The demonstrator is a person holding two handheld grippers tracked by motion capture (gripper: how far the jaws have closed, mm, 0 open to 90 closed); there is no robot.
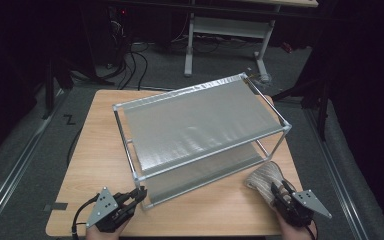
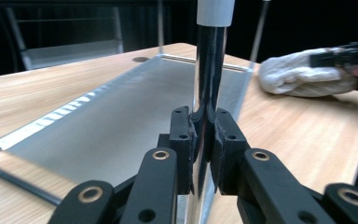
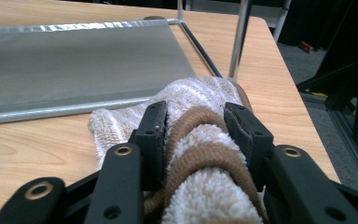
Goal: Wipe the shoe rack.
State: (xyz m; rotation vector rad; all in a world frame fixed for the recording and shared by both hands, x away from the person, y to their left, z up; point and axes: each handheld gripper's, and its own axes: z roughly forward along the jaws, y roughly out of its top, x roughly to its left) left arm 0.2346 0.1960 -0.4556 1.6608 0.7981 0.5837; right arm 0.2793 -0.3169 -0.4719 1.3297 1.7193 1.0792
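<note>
Hand-held grippers, two (image 2: 204, 140) (image 3: 198, 135): one rack (image 1: 200, 120), one sock (image 3: 196, 140).

Between the black jaws of the right hand-held gripper (image 3: 196, 135) lies a fluffy white-and-cream sock (image 3: 200, 140) ringed with brown bands. The left hand-held gripper (image 2: 204, 140), also black with brass-coloured rivets, has a shiny dark metal post (image 2: 209, 70) topped by a pale grey cap between its jaws. Beyond both, the rack's shelves (image 1: 195, 120) are silver-grey with a fine woven sheen. The table (image 1: 95, 150) is light wood-grain.
</note>
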